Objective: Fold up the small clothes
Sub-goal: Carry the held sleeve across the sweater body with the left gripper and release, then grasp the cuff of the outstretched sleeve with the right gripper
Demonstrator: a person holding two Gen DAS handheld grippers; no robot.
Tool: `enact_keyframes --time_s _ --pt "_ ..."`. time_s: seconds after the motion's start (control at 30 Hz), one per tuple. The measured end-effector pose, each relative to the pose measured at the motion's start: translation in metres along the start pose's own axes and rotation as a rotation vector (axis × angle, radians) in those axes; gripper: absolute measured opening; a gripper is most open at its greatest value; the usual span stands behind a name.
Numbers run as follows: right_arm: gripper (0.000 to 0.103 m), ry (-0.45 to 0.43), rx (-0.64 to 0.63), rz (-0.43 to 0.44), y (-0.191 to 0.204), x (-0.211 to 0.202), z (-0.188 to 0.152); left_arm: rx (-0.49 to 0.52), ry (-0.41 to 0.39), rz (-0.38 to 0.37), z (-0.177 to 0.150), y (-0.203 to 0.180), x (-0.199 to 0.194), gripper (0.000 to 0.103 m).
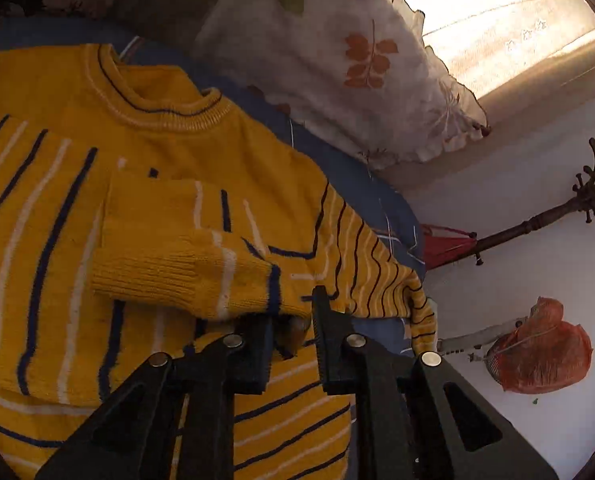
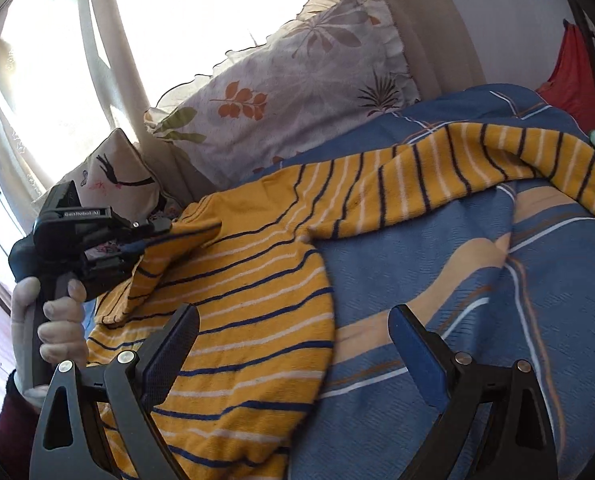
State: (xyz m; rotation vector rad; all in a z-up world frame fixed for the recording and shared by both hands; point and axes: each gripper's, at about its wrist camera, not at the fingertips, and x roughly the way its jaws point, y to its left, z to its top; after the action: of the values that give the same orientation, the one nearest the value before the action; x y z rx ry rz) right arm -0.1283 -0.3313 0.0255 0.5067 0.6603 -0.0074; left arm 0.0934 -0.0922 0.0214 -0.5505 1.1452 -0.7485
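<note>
A small yellow sweater (image 1: pixel 169 148) with navy and white stripes lies on a blue bedsheet (image 2: pixel 437 280). In the left wrist view my left gripper (image 1: pixel 291 320) is shut on the cuff of one sleeve (image 1: pixel 185 276), which is folded across the sweater's chest. The right wrist view shows the same left gripper (image 2: pixel 137 248) pinching that sleeve. My right gripper (image 2: pixel 293 344) is open and empty, hovering over the sweater's lower body (image 2: pixel 249 320). The other sleeve (image 2: pixel 477 160) lies stretched out to the right on the sheet.
A floral pillow (image 2: pixel 297 92) and a smaller cushion (image 2: pixel 113 172) lean at the head of the bed by the bright window. A red cloth (image 2: pixel 573 80) lies at the far right. A coat stand (image 1: pixel 557 216) and an orange bag (image 1: pixel 537 348) are beyond the bed edge.
</note>
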Motion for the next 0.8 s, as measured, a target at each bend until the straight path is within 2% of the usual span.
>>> enact_keyframes --time_s 0.03,0.1,0.17,0.23,0.3,0.37,0.47,0.57,0.7,0.8 --pt "0.098 0.001 0.01 -0.006 -0.005 -0.001 0.002 0.009 0.003 -0.012 -0.006 0.0 -0.002 0.024" --pt "0.098 0.004 0.02 -0.011 -0.011 0.001 0.005 0.025 0.005 -0.051 -0.014 0.0 -0.019 0.039" --pt "0.098 0.013 0.021 -0.006 -0.012 0.006 0.01 0.041 -0.011 -0.082 -0.019 0.0 -0.041 0.047" --pt "0.098 0.024 0.006 0.019 -0.005 0.013 0.014 0.066 -0.047 -0.081 -0.029 0.005 -0.073 0.053" --pt "0.098 0.032 -0.031 0.043 0.009 0.021 0.019 0.078 -0.099 -0.046 -0.041 0.015 -0.104 0.064" --pt "0.098 0.042 -0.079 0.067 0.026 0.027 0.022 0.079 -0.174 0.03 -0.053 0.03 -0.135 0.066" --pt "0.098 0.065 -0.15 0.095 0.053 0.04 0.025 0.036 -0.264 0.21 -0.072 0.062 -0.171 0.066" --pt "0.098 0.088 -0.274 0.106 0.085 0.056 0.027 -0.026 -0.278 0.3 -0.095 0.093 -0.188 0.066" --pt "0.098 0.127 -0.524 0.084 0.135 0.089 0.021 -0.078 -0.245 0.313 -0.115 0.119 -0.181 0.066" --pt "0.098 0.166 -0.709 0.028 0.169 0.118 0.008 -0.042 -0.196 0.297 -0.128 0.112 -0.161 0.066"
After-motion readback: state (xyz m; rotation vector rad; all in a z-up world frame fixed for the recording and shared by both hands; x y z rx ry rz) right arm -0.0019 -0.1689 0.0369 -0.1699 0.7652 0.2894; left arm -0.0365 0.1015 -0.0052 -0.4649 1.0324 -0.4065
